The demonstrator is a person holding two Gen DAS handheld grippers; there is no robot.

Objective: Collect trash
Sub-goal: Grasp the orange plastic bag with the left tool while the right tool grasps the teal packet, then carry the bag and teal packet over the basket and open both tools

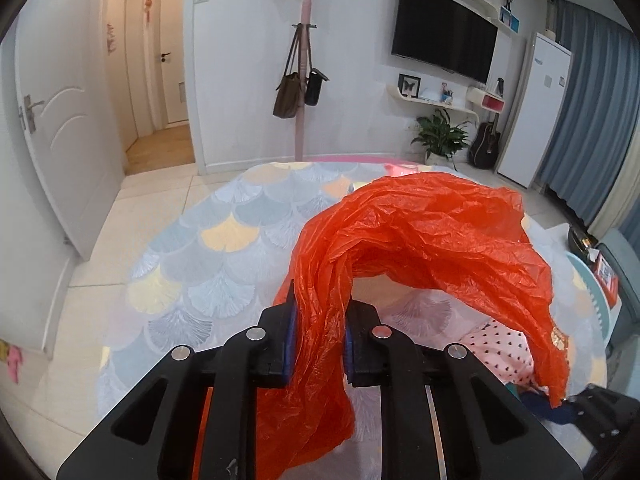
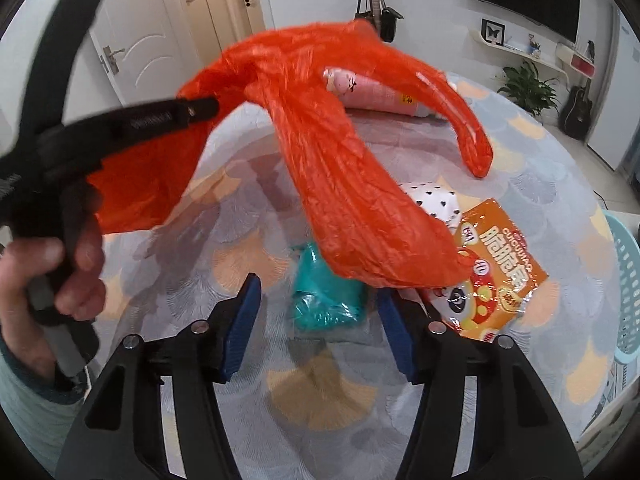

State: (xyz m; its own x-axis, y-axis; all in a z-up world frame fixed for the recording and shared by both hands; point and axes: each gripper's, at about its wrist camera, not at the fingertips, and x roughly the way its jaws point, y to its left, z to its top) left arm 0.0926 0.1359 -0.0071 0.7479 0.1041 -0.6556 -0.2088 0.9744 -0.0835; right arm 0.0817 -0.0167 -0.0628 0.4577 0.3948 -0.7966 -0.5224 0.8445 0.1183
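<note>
My left gripper (image 1: pixel 320 340) is shut on an orange plastic bag (image 1: pixel 420 240) and holds it up above the round table; the bag billows to the right. In the right wrist view the same bag (image 2: pixel 340 168) hangs from the left gripper (image 2: pixel 200 110) at the upper left. My right gripper (image 2: pixel 318 320) is open and empty, low over the table. Between its blue pads lies a crumpled teal wrapper (image 2: pixel 324 300). An orange snack packet (image 2: pixel 496 276) lies to its right, partly under the bag. A white heart-dotted piece (image 2: pixel 436 202) lies behind.
The table has a scale-patterned cloth (image 2: pixel 320 400). A pink package (image 2: pixel 372 92) lies at the far side of the table. A light blue basket (image 2: pixel 628 288) stands at the right edge. A coat stand with bags (image 1: pixel 304 92) stands beyond the table.
</note>
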